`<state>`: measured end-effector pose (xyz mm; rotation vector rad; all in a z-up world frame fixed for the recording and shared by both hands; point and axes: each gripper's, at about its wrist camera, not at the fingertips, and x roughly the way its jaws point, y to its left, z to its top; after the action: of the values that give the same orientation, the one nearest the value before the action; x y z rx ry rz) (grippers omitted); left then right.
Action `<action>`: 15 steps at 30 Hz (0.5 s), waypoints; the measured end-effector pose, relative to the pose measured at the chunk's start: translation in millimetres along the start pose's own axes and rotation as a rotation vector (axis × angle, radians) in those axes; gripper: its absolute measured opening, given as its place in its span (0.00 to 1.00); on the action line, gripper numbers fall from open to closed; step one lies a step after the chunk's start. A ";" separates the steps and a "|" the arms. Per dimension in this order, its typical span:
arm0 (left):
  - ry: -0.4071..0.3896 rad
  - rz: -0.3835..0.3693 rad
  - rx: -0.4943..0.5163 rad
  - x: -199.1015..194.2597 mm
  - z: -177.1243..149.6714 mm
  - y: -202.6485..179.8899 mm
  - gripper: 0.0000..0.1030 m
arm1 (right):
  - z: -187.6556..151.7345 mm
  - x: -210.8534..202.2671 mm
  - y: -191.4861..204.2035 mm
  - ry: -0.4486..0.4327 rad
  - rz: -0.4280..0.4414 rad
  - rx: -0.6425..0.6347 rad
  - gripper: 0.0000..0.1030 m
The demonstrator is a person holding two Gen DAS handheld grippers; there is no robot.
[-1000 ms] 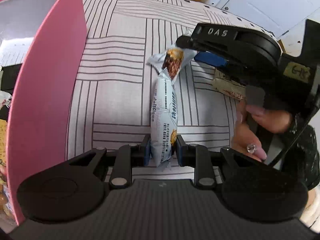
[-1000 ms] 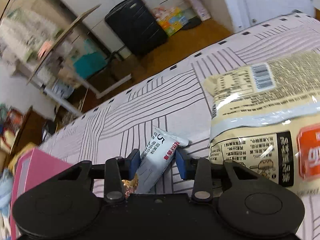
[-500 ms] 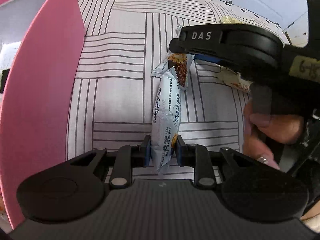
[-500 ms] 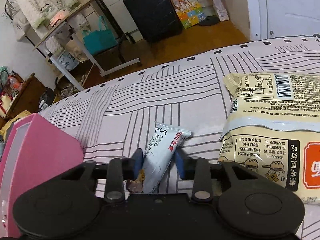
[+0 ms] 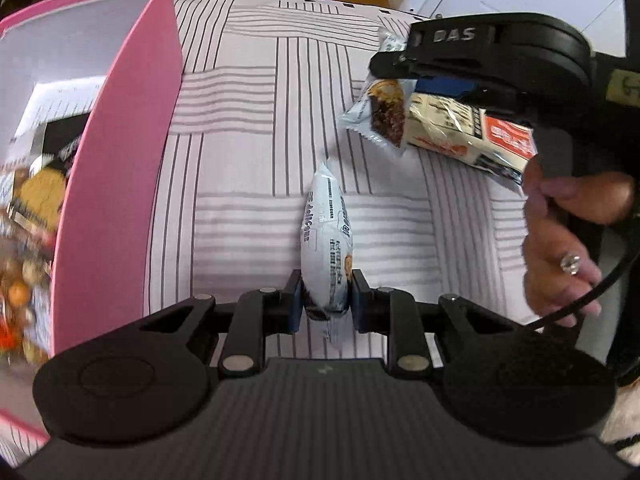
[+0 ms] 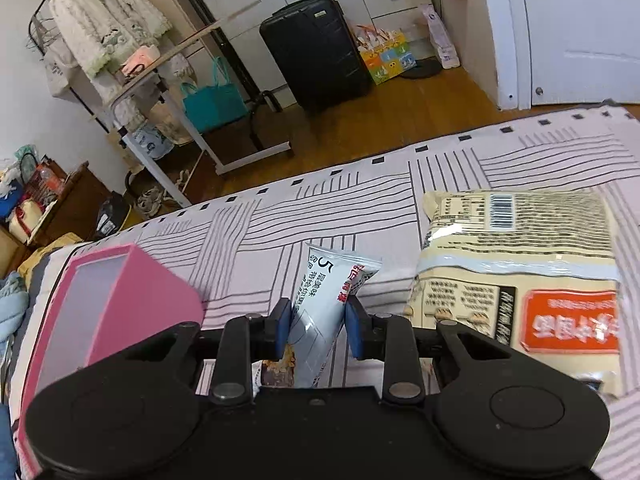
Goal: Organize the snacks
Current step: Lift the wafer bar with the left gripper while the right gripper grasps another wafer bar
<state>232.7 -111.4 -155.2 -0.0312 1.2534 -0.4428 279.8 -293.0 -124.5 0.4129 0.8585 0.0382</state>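
Crinkly pale-blue foil wraps the snack bar (image 5: 327, 246) in the left wrist view; the left tongs (image 5: 325, 301) are clamped on its near end, holding it above the striped bed cover (image 5: 240, 128), beside the pink box (image 5: 120, 184); it looks light, puffy and slippery, best pinched across the flat body, not the crimped seal; further right, the right tongs (image 5: 394, 74) carry another bar. In the right wrist view, the right tongs (image 6: 317, 330) are closed on the second bar (image 6: 326, 300), glossy and soft; a large crackly noodle packet (image 6: 520, 264) lies on the cover nearby.
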 end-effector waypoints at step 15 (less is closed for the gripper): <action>-0.002 0.021 0.045 -40.9 -60.7 18.4 0.22 | -86.1 -82.4 13.4 0.035 0.016 0.038 0.32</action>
<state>172.6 -67.6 -142.4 0.0194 1.2400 -0.4525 163.5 -267.8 -109.6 0.4556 0.8915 0.0439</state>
